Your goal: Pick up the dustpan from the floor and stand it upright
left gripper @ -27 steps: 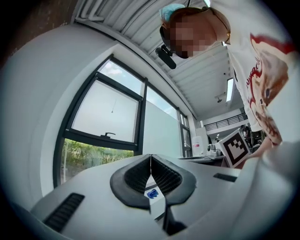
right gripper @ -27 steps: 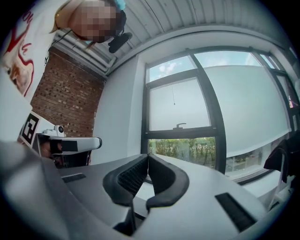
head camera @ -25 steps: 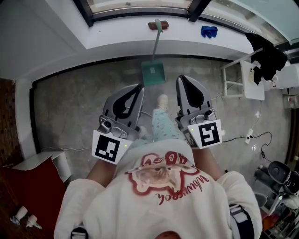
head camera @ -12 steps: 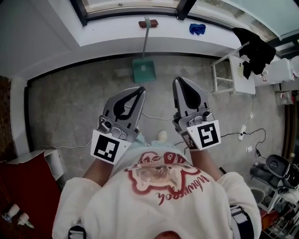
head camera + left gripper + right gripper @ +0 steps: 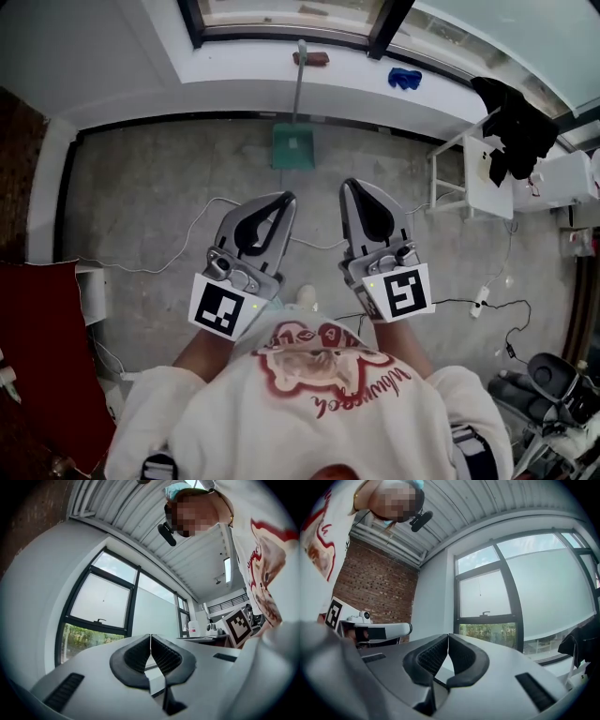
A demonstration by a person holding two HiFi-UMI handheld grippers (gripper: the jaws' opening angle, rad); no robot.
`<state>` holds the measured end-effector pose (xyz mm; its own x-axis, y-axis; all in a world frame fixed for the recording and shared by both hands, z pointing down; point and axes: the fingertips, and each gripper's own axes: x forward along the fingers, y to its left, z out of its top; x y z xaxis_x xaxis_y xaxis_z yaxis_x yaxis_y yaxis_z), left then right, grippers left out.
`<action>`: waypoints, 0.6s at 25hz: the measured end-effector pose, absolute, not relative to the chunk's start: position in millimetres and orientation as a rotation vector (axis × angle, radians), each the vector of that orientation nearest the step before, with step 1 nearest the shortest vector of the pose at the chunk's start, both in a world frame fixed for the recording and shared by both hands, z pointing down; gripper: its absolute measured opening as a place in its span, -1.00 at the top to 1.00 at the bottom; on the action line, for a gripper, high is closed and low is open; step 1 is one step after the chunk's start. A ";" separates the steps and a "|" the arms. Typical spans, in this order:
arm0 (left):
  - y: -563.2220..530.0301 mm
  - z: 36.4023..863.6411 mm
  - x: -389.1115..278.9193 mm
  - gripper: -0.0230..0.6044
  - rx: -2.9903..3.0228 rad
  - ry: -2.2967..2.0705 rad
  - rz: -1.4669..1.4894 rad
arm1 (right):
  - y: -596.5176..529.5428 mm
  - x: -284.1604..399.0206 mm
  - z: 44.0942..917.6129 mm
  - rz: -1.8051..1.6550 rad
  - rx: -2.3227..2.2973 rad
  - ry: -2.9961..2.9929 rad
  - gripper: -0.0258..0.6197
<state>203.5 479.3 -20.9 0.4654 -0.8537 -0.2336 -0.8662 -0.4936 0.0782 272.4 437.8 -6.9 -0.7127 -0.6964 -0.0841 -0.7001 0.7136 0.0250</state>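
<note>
The green dustpan [image 5: 293,147] stands upright on the concrete floor, its long handle [image 5: 300,80] leaning against the white wall below the window. Both grippers are held in front of the person, well short of it. In the head view my left gripper [image 5: 286,198] points toward the dustpan, and so does my right gripper [image 5: 349,186]. The left gripper view shows the left gripper [image 5: 150,637] with jaws pressed together and nothing between them. The right gripper [image 5: 448,637] is likewise shut and empty in the right gripper view. Neither gripper view shows the dustpan, only windows and ceiling.
A brown object [image 5: 310,58] and a blue object [image 5: 405,78] lie on the window sill. A white stand [image 5: 469,173] draped with black cloth [image 5: 516,131] is at the right. Cables [image 5: 197,225] and a power strip [image 5: 478,304] lie on the floor. A red panel [image 5: 37,347] is at the left.
The person has backed away from the wall, so the gap between both grippers and the dustpan has widened. The dustpan has stayed upright. Both grippers stay shut.
</note>
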 end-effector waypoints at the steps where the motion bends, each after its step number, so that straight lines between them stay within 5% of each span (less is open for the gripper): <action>1: 487.9 -20.0 213.1 0.86 -2.639 1.567 0.371 | 446.1 280.3 -6.4 0.089 -1.133 2.855 0.84; 15: 532.7 -37.2 242.4 0.87 -2.702 1.496 0.319 | 489.5 294.7 -30.8 0.084 -1.129 2.818 0.84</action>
<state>242.4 532.7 -37.2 0.5146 -0.8346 -0.1965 -0.8421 -0.5351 0.0674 294.7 489.5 -30.8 -0.7187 -0.6853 -0.1177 -0.6911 0.7227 0.0122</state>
